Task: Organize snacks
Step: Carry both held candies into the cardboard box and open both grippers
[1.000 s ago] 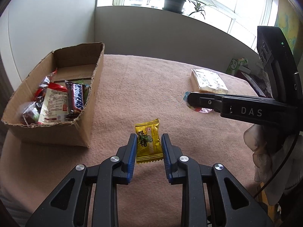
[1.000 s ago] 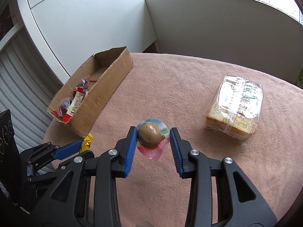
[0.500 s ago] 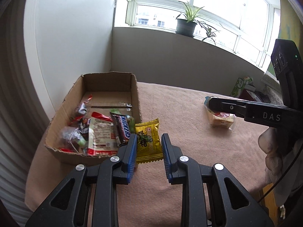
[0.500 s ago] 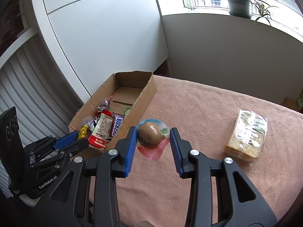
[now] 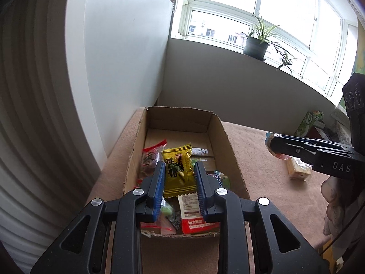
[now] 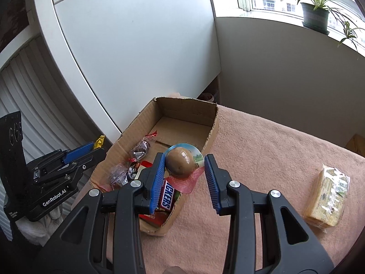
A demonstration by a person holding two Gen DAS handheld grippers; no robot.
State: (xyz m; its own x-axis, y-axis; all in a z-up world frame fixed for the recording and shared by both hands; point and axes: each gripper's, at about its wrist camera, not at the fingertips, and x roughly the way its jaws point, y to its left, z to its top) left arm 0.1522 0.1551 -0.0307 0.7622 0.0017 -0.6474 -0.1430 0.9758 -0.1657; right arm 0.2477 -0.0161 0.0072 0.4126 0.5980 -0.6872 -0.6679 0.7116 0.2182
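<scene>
My left gripper (image 5: 179, 173) is shut on a yellow candy packet (image 5: 178, 170) and holds it above the near end of the open cardboard box (image 5: 224, 137). The box holds several wrapped snacks, among them a red-and-white packet (image 5: 192, 214). My right gripper (image 6: 184, 166) is shut on a round brown snack in a clear pack (image 6: 180, 164), held above the box's right wall (image 6: 211, 132). A Snickers bar (image 6: 167, 197) lies in the box below it. The left gripper also shows in the right wrist view (image 6: 87, 149), at the left.
A wrapped block of bread or cake (image 6: 327, 196) lies on the pink cloth-covered table (image 6: 262, 159), right of the box. A white wall and a radiator stand behind and left of the box. A green carton (image 5: 308, 119) and a potted plant (image 5: 255, 45) are at the back right.
Both grippers have risen and moved left toward the box, each carrying its snack. The left one went from above the cloth to over the box; the right one now hangs over the box's right wall.
</scene>
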